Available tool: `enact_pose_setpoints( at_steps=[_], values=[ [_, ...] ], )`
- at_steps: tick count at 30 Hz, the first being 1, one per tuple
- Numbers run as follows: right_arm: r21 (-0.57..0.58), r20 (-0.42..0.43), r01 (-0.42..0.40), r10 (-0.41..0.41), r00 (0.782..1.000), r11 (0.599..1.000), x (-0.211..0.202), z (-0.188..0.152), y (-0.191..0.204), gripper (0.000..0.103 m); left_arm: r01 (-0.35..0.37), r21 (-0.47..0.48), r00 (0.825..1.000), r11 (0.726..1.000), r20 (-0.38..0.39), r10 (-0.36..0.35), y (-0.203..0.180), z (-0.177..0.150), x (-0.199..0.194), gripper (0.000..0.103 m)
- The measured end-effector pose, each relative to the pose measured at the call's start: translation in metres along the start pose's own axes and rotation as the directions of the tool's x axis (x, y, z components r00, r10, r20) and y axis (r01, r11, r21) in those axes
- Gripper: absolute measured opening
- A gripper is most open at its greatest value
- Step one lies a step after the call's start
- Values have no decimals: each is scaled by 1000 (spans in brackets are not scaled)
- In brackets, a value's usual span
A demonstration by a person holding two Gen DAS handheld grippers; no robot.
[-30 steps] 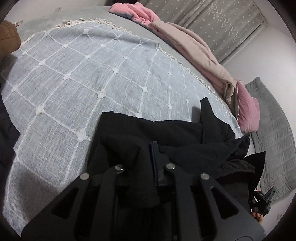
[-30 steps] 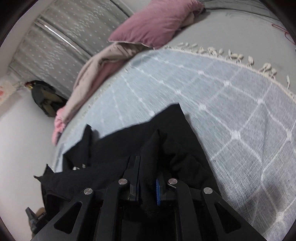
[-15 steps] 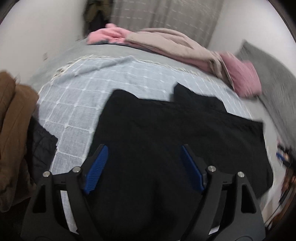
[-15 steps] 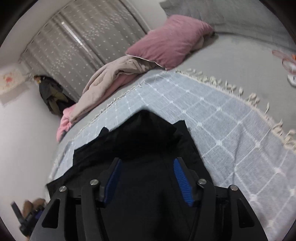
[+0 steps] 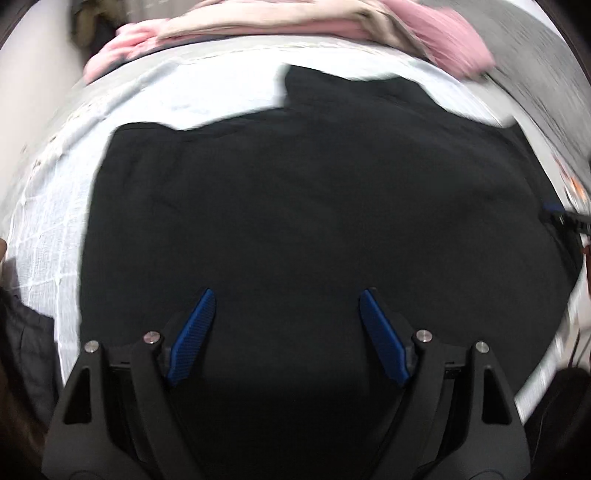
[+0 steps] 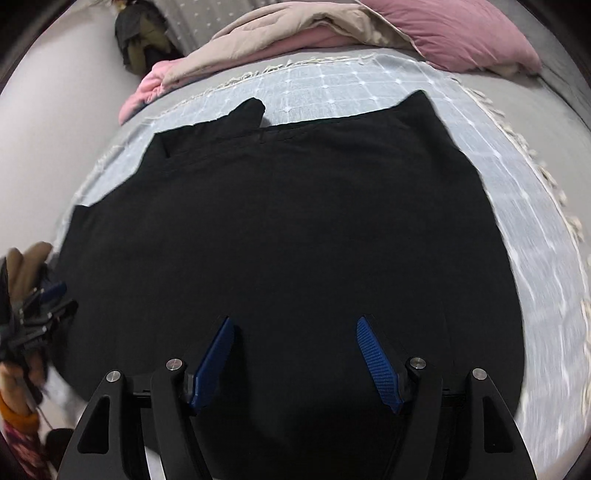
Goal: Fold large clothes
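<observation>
Below, black garment (image 6: 280, 229) near edge cut off; right hand-held gripper (image 6: 295, 360) opening, left hand-held gripper (image 5: 286, 334) wide.

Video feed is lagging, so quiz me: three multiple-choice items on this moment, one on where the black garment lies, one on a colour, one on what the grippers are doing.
1. The black garment lies:
A. on the checked blanket
B. on the floor
C. over the pillow

2. The pillow is:
A. green
B. pink
C. white

3. The left gripper and right gripper:
A. both clamp cloth
B. one clamps cloth
C. neither clamps cloth

Answers:
1 A, blanket shows around its edges.
2 B, it is dusty pink in the right wrist view.
3 C, the blue pads stand apart, with the cloth lying flat beyond them.
</observation>
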State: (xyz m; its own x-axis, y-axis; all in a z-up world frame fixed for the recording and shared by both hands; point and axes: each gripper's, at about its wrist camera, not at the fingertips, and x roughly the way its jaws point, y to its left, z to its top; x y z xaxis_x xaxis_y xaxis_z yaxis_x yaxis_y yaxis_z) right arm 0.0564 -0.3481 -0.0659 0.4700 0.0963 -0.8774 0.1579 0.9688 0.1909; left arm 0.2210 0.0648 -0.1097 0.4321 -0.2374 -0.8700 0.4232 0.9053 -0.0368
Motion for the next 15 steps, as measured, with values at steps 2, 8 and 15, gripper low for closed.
enact_pose_setpoints(
  at_steps=[2,8,15],
  values=[
    [15,65,61,-62,996,998,6,10,-13,70,-95,-67,995,993,28,97,28,16,7,81],
    [313,179,285,-351,919,906,-15,25,-95,70,-228,-324,967,918,31,251,110,42,3,83],
    [304,341,26,-134,930,952,-16,44,-115,69,-21,-428,991,904,112,76,135,43,10,47]
  ],
)
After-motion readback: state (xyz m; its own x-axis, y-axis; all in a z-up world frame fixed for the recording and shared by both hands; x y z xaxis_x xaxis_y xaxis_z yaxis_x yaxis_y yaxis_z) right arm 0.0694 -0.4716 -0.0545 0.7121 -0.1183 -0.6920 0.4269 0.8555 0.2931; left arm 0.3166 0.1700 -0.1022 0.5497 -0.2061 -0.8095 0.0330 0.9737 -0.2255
